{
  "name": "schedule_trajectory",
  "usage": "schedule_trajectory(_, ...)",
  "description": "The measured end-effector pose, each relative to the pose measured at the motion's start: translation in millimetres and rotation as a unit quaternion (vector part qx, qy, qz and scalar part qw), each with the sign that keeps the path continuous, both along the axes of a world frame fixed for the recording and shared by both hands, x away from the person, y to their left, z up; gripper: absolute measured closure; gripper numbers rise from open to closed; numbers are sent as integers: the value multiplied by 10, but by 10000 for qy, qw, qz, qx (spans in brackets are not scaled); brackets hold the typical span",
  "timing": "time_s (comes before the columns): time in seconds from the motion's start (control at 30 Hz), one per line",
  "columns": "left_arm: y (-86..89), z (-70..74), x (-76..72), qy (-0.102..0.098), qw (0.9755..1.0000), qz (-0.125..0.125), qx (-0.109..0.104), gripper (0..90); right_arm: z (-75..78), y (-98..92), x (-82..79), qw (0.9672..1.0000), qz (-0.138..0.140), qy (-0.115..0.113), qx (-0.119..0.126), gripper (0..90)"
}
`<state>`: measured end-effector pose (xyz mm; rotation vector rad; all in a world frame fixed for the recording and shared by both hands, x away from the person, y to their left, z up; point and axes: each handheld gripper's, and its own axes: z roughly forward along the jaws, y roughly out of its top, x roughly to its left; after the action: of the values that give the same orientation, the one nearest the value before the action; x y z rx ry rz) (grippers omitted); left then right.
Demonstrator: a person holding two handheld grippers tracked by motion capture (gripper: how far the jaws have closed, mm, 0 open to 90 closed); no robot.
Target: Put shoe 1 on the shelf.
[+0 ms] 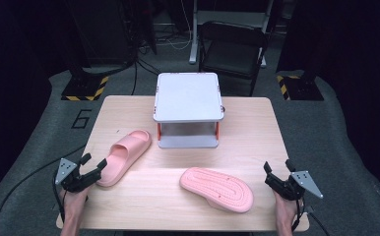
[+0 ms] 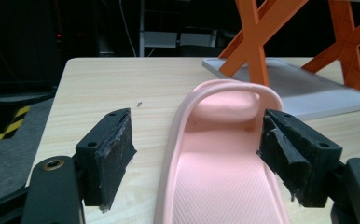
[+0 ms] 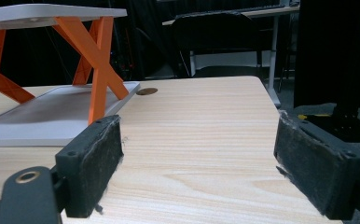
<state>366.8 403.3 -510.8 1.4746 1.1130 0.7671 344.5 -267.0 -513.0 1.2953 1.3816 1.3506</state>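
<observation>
Slipper (image 1: 124, 156) upright near left edge of surface (image 1: 178, 206), heel between wide jaws of left gripper (image 1: 90, 169), not yet pinched. Better to centre pads (image 2: 113, 154) on both heel walls, then close evenly without crushing soft rim. Other slipper (image 1: 216, 189) sole-up toward front right; right gripper (image 1: 276, 173) idle, jaws wide, empty.
</observation>
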Motion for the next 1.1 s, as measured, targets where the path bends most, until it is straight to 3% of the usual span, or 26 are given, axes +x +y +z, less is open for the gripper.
schedule_trajectory(0.17, 25, 25, 185, 268, 9995, -117, 113, 259, 5, -5, -5, 10000, 15, -12, -28, 149)
schedule_trajectory(0.23, 23, 23, 273, 349, 9990, -137, 258, 266, 3, -4, -3, 10000, 11, -5, 10, 149)
schedule_trajectory(0.43, -12, -5, 544, 575, 9971, -372, 341, 308, -2, 3, -3, 10000, 27, 28, -71, 152)
schedule_trajectory(0.53, -68, -9, 644, 624, 9962, -358, 481, 318, -1, 2, -16, 10000, 17, 25, -71, 152)
schedule_trajectory(0.67, -143, -2, 750, 772, 9939, -464, 630, 397, 7, -16, -31, 10000, -30, -18, -59, 154)
schedule_trajectory(0.7, -170, -1, 766, 768, 9932, -479, 733, 397, 7, -16, -31, 10000, -30, -18, -59, 154)
schedule_trajectory(0.73, -211, -3, 797, 836, 9904, -511, 978, 471, 1, -18, -26, 10000, -22, 0, -68, 154)
schedule_trajectory(0.77, -211, -3, 797, 836, 9904, -511, 978, 489, 1, -18, -26, 10000, -22, 0, -68, 154)
schedule_trajectory(0.83, -222, -8, 834, 922, 9881, -528, 1110, 535, 1, -7, -24, 10000, -14, -7, -77, 157)
schedule_trajectory(0.97, -201, -15, 884, 983, 9885, -579, 993, 600, 6, 0, -28, 10000, 7, -15, -90, 158)
schedule_trajectory(1.03, -216, -22, 882, 928, 9885, -665, 989, 726, 6, -1, -28, 10000, 7, -14, -92, 158)
schedule_trajectory(1.1, -241, -14, 866, 912, 9880, -687, 1043, 750, 4, -4, -26, 10000, -5, 2, -100, 158)
